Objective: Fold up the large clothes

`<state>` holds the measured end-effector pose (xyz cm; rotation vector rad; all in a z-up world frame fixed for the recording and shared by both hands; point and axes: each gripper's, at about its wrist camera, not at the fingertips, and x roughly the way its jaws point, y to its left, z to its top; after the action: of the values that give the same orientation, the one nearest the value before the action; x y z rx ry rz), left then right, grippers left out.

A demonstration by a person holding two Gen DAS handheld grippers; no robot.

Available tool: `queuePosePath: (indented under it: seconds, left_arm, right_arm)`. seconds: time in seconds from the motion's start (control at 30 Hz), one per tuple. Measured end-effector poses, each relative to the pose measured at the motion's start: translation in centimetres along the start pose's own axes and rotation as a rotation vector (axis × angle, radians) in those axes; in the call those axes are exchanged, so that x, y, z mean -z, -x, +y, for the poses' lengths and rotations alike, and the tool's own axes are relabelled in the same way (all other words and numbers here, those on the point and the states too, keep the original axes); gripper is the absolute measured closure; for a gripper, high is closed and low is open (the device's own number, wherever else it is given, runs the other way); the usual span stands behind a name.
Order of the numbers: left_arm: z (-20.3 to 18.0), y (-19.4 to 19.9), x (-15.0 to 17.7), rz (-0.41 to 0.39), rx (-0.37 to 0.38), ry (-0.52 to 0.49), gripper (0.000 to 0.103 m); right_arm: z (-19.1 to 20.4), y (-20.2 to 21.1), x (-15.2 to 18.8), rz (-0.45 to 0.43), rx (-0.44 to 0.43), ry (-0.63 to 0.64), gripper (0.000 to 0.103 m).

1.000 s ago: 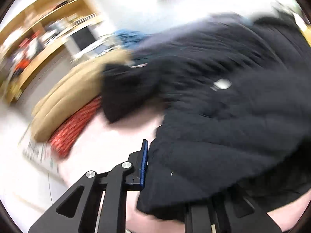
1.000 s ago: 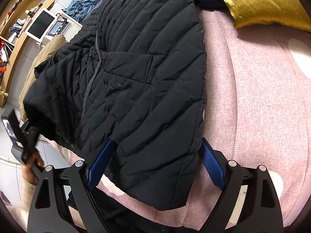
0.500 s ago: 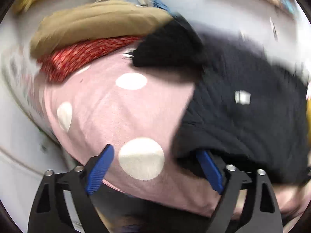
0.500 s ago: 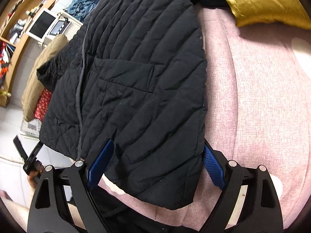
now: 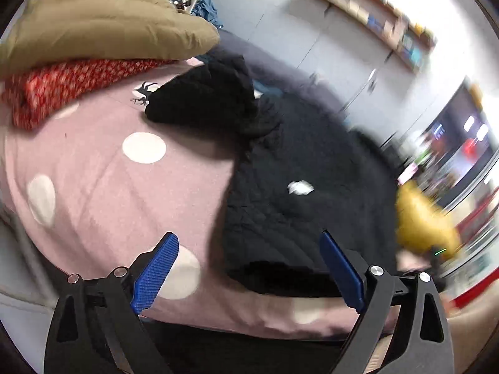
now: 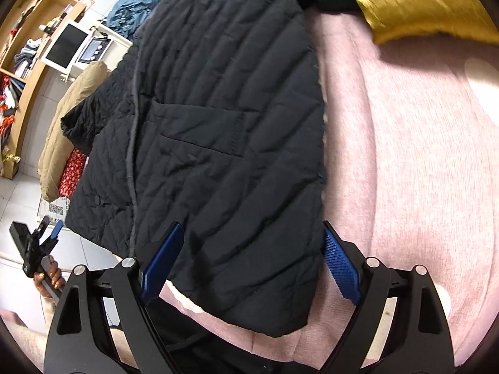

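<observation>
Right wrist view: my right gripper is spread wide, holding nothing, its blue pads either side of the black quilted jacket's hem at the near edge of the pink bed. My left gripper is equally wide and empty, the jacket's corner lying between its fingers at that near edge. A gold cushion sits toward the bed's far right corner.
</observation>
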<state>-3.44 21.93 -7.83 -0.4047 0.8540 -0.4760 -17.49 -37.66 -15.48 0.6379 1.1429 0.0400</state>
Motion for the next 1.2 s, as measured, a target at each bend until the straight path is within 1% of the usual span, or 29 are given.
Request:
queuePosePath:
  seconds: [0.03, 0.07, 0.1, 0.13, 0.17, 0.2, 0.27, 0.3, 0.33, 0.37, 0.4, 0.43, 0.47, 0.5, 0.53, 0.57, 0.6, 0.67, 0.73, 0.77, 0.87, 0.93, 1.0, 1.03, 1.07, 1.1, 1.13, 1.17, 1.2]
  left_arm:
    - [0.8, 0.6, -0.1, -0.024, -0.018, 0.027, 0.006]
    - [1.6, 0.7, -0.3, -0.035, -0.079, 0.042, 0.007]
    - [2.0, -0.1, -0.6, -0.018, -0.169, 0.043, 0.007]
    - [2.2, -1.1, -0.8, 0.006, -0.203, 0.045, 0.007]
    - [2.3, -2.4, -0.8, 0.033, -0.209, 0.054, 0.007]
    - [2.1, -4.5, -0.8, 0.073, -0.19, 0.07, 0.007]
    - [1.9, -7.5, -0.8, 0.111, -0.169, 0.095, 0.007]
    - [1.8, -9.3, -0.6, 0.133, -0.159, 0.116, 0.007]
    - [1.6, -11.2, -0.5, 0.167, -0.151, 0.137, 0.007]
    - [1.5, -12.7, -0.3, 0.205, -0.142, 0.15, 0.007]
    - [1.1, -14.5, -0.1, 0.26, -0.134, 0.16, 0.008]
    - [0.4, -15.3, 0.1, 0.266, -0.166, 0.139, 0.009]
    - [-0.6, -15.6, 0.1, 0.253, -0.189, 0.092, 0.027]
    - [-1.6, -15.9, 0.2, 0.274, -0.137, 0.053, 0.055]
    - [-2.0, -16.0, 0.2, 0.294, -0.127, 0.047, 0.057]
    - [-2.3, -15.7, 0.2, 0.294, -0.143, 0.041, 0.069]
    - [-2.5, -15.0, 0.2, 0.292, -0.13, 0.031, 0.083]
    - [-2.5, -13.5, 0.1, 0.279, -0.099, 0.04, 0.088]
    - [-2.8, -11.4, 0.3, 0.26, -0.052, 0.052, 0.089]
    - [-2.9, -10.8, 0.6, 0.269, -0.057, 0.047, 0.089]
    - [-3.7, -10.2, 2.5, 0.351, -0.135, -0.019, 0.089]
    - [-3.9, -10.2, 4.0, 0.406, -0.192, -0.066, 0.089]
    - [-3.3, -10.8, 5.3, 0.442, -0.246, -0.075, 0.088]
    - [-3.0, -11.3, 5.5, 0.451, -0.266, -0.063, 0.086]
    - [-2.8, -11.5, 5.4, 0.454, -0.277, -0.049, 0.079]
    - [-2.6, -11.8, 5.3, 0.458, -0.297, -0.031, 0.07]
    - [-2.6, -12.0, 5.0, 0.462, -0.322, -0.025, 0.064]
    - [-2.7, -12.0, 4.7, 0.461, -0.34, -0.033, 0.054]
    - [-3.2, -11.8, 4.1, 0.445, -0.36, -0.064, 0.047]
  right_arm:
    - [0.0, 0.1, 0.0, -0.004, 0.002, -0.003, 0.017]
    - [0.0, 0.2, -0.1, -0.007, 0.008, -0.003, 0.017]
    - [-0.1, 0.3, -0.2, -0.013, 0.012, -0.003, 0.017]
    - [-0.2, 0.2, -0.2, -0.015, 0.014, -0.006, 0.017]
    - [-0.4, 0.1, -0.4, -0.012, 0.014, -0.009, 0.017]
    - [-0.2, -0.1, -0.7, -0.009, 0.011, -0.01, 0.017]
    - [0.2, -0.3, -1.1, -0.01, -0.002, 0.004, 0.019]
    - [0.4, -0.3, -1.1, -0.009, -0.009, 0.015, 0.024]
    - [0.8, -0.5, -1.3, -0.006, 0.004, 0.036, 0.029]
    - [1.3, -0.7, -1.3, 0.003, 0.036, 0.058, 0.043]
    - [1.6, -0.8, -1.2, 0.013, 0.053, 0.074, 0.054]
    - [1.7, -0.7, -1.2, 0.012, 0.041, 0.081, 0.061]
    - [1.7, -0.5, -1.1, 0.006, 0.024, 0.086, 0.075]
    - [1.9, 0.0, -1.1, -0.001, -0.001, 0.099, 0.082]
    - [2.0, 0.3, -1.0, -0.002, -0.012, 0.111, 0.084]
    - [2.2, 0.8, -0.9, -0.005, -0.017, 0.127, 0.087]
    - [2.4, 1.2, -0.9, -0.009, -0.014, 0.143, 0.089]
    - [3.1, 2.1, -0.8, 0.001, -0.015, 0.167, 0.091]
    - [3.7, 3.2, -0.4, 0.027, -0.025, 0.166, 0.092]
    - [4.1, 3.6, -0.2, 0.036, -0.029, 0.173, 0.093]
    - [4.9, 4.6, 0.9, 0.076, -0.001, 0.211, 0.093]
    - [4.6, 4.5, 2.0, 0.125, 0.012, 0.213, 0.093]
    - [3.9, 3.9, 3.2, 0.166, 0.025, 0.201, 0.093]
    - [3.2, 3.0, 3.9, 0.192, 0.045, 0.188, 0.093]
    - [2.7, 2.4, 4.2, 0.202, 0.055, 0.178, 0.092]
    - [2.6, 1.8, 4.3, 0.207, 0.061, 0.171, 0.088]
    - [2.5, 1.2, 4.3, 0.21, 0.089, 0.171, 0.082]
    - [2.6, 0.9, 4.0, 0.208, 0.12, 0.18, 0.069]
    - [3.0, 0.6, 3.8, 0.209, 0.149, 0.194, 0.057]
